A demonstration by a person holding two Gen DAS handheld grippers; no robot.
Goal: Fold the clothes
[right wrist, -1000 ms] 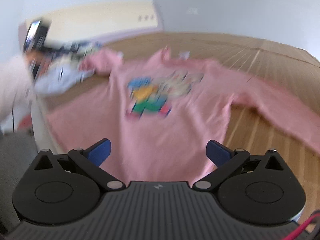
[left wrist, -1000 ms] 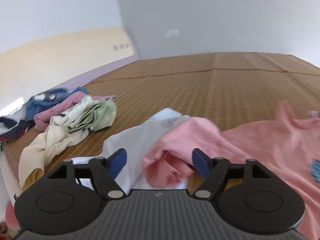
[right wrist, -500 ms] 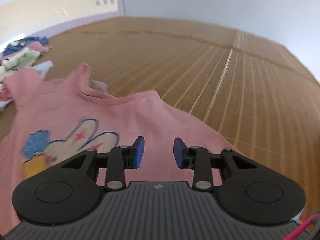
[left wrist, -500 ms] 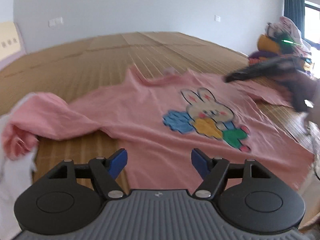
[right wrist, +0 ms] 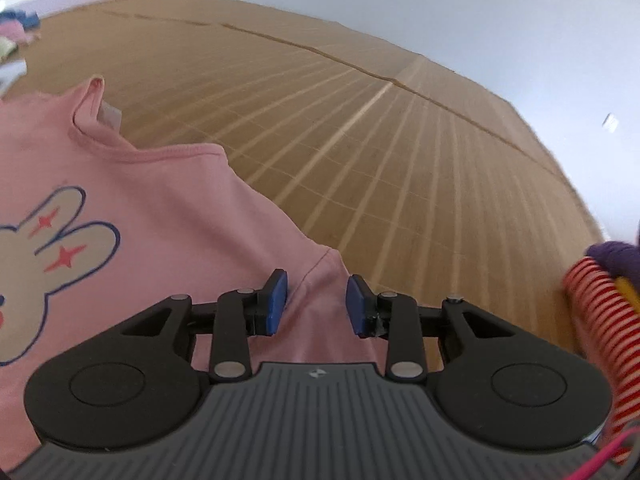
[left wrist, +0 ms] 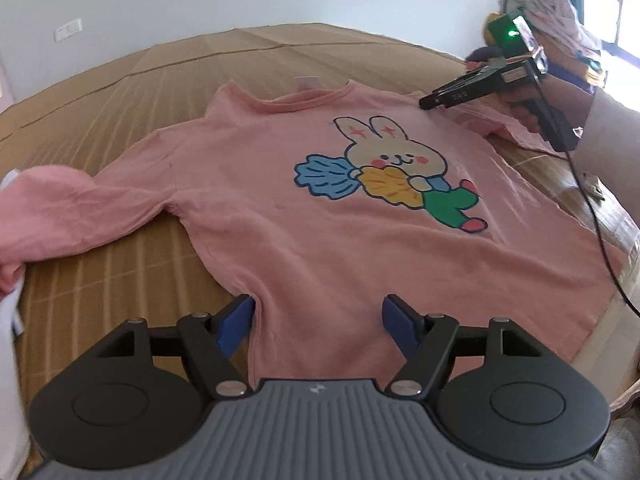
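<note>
The pink shirt (left wrist: 288, 208) lies spread flat, rabbit print (left wrist: 394, 168) up, on the woven mat (left wrist: 120, 92). The left claw (left wrist: 318, 326) hangs open over the lower hem, pads clear of cloth. The right claw (right wrist: 317, 302), jaws half apart, straddles the shoulder seam without pinching it.

A home bedroom: a woven brown bamboo mat (left wrist: 168, 80) is covering the bed, crumpled garments (right wrist: 16, 30) lying nearby.
</note>
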